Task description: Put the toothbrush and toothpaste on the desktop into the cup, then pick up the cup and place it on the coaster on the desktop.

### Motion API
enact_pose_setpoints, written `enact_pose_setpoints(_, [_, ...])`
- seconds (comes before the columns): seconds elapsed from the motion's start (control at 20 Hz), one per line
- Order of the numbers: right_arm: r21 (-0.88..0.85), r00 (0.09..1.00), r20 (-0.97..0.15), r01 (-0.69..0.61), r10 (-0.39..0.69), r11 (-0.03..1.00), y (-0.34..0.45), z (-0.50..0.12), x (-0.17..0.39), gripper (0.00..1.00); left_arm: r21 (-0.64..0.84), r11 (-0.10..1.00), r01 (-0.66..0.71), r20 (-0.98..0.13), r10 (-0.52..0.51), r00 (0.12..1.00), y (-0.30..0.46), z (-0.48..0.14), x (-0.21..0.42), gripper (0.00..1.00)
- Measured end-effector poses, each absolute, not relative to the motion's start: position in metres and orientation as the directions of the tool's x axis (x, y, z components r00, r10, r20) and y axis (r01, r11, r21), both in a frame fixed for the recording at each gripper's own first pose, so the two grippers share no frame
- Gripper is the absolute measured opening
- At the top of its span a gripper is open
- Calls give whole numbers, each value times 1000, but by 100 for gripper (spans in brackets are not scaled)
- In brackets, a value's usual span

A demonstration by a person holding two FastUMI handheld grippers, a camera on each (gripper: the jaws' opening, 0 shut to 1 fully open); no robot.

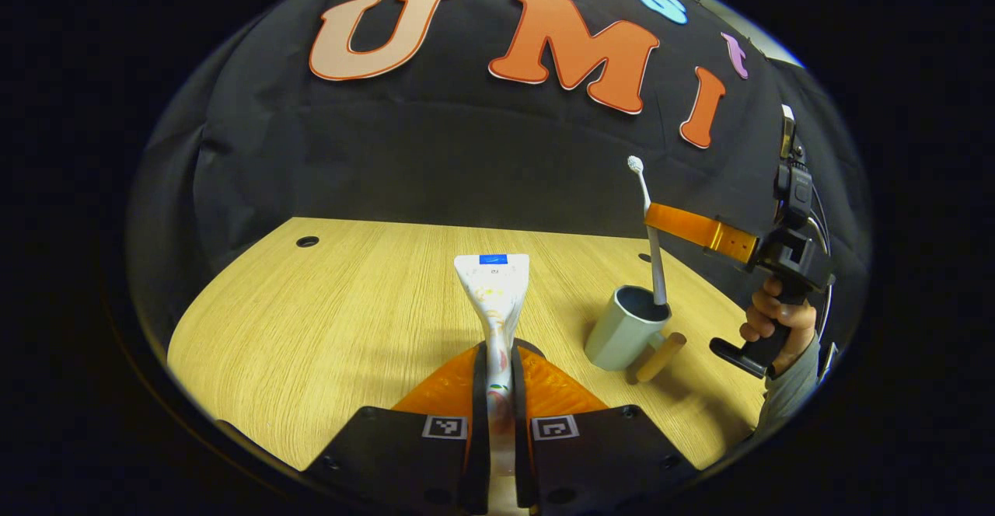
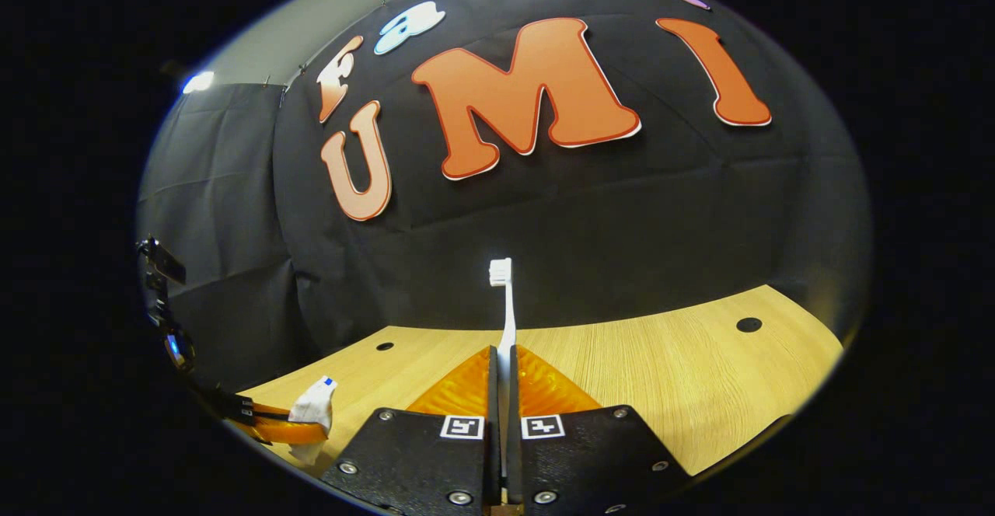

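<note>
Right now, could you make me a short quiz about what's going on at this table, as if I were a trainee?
1. True or false: the toothpaste lies flat on the desk.
2. What does the right gripper hold?
A. the cup
B. the toothbrush
C. nothing
3. Fill in: the lower end of the toothbrush reaches into the ____.

Key:
1. False: the left gripper is shut on it, and it is off the desk.
2. B
3. cup, which stands on the desk with its wooden handle toward the camera.
</note>
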State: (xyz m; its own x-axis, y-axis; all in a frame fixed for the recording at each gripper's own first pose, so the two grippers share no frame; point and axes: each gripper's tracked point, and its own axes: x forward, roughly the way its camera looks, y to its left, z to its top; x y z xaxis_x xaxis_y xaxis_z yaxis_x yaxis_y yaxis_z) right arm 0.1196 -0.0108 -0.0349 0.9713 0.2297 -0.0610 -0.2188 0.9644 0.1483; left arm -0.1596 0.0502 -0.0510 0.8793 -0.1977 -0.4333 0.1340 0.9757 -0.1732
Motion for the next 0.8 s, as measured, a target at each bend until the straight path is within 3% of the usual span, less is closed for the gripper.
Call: enact_pose_setpoints(0.8, [60,987,-67,-144,148,988,-31,-73,126,4,-180,979,95,-465,-170,869,65,-6,-166,16])
